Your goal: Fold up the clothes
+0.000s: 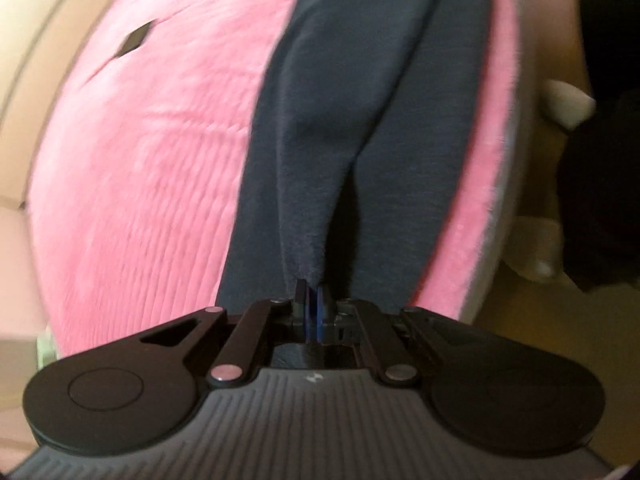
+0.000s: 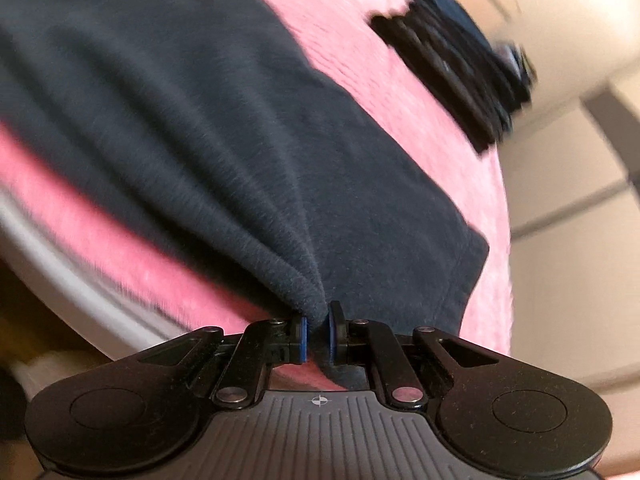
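We see our left gripper (image 1: 311,294) with its fingers (image 1: 301,298) pressed nearly together, pinching a raised fold of the dark grey-blue garment (image 1: 320,100) between the blue pads. From the pinch the cloth runs away up the left wrist view in two long lobes with a dark crease between them, lying over the pink fleece blanket (image 1: 152,168). A small dark rectangular tag (image 1: 134,40) sits on the blanket well to the left of the garment. Beyond the blanket's right edge we make out a white object (image 1: 566,102) and a dark mass (image 1: 600,184), both too blurred to name

Our right gripper (image 2: 318,326) grips a bunched edge of the same garment (image 2: 192,112), the cloth gathered into a thick roll squeezed between the two fingers (image 2: 301,330). From there the fabric fans out across the blanket (image 2: 440,128), and a stitched hem shows just right of the grip. Near the blanket's far edge lies a stack of dark folded clothes (image 2: 452,60), apart from the held garment. A pale rim (image 2: 80,280) borders the blanket at lower left, and beige flooring with seams (image 2: 568,208) shows to the right. Both views are smeared by motion blur
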Motion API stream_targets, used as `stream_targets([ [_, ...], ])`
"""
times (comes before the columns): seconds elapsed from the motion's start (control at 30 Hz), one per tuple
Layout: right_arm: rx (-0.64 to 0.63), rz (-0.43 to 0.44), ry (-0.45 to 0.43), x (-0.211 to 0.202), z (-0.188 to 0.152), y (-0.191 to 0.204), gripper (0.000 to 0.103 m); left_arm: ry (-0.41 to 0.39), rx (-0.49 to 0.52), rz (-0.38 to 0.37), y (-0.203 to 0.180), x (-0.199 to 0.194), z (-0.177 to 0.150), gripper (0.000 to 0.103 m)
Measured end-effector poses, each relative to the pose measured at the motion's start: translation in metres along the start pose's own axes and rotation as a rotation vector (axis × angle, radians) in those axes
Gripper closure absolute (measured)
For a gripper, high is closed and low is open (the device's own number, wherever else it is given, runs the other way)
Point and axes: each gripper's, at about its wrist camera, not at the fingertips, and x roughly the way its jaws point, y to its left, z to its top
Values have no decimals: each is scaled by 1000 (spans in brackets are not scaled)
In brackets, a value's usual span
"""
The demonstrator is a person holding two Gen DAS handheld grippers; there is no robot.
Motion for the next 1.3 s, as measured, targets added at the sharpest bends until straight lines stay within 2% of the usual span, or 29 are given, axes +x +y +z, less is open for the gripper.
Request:
stream_targets([
  [0.13,39,-66,-95,1,-18,6,96,-24,-59,122,-18,15,-6,101],
  [0.17,63,-81,-116,1,-23,6,88,-34,-67,152,-23,17,-7,101],
  [0.2,117,-93,-128,1,-26,6,61,-45,-74,181,-28,20,-9,102],
  [0.23,172,-106,-141,1,-29,6,45,-59,-79,209,-33,22,-11,102],
  [0.27,227,-118,-153,0,-33,6,25,-71,-84,233,-37,23,-12,102],
  [0.5,605,-204,-238,-2,-56,5,24,-130,-138,341,-56,21,-21,102],
  [0.63,650,-219,-252,-11,-58,10,24,-163,-125,382,-65,22,-25,102],
  [0.77,744,-180,-238,-24,-69,4,24,-191,-127,406,-69,24,-29,102],
  [0.83,862,-117,-252,-29,-76,-10,24,-196,-135,405,-69,24,-28,102],
  [0.93,1146,82,-330,-40,-92,-32,21,-194,-144,396,-73,13,-33,102],
  [0.97,1251,158,-360,-39,-97,-41,9,-192,-134,392,-74,11,-33,102],
  [1.0,1342,212,-384,-32,-102,-50,7,-188,-117,387,-74,12,-33,102],
  [1.03,1459,262,-412,-24,-110,-58,7,-184,-101,382,-73,11,-32,102],
  [1.17,1751,323,-435,2,-132,-78,9,-157,-46,368,-71,11,-30,101],
  [1.2,1795,322,-435,5,-136,-81,24,-151,-32,369,-70,11,-29,101],
  [1.23,1805,319,-426,5,-137,-84,34,-146,-25,367,-69,11,-29,101],
  [1.3,1806,296,-392,2,-139,-90,75,-141,-20,365,-68,7,-27,101],
])
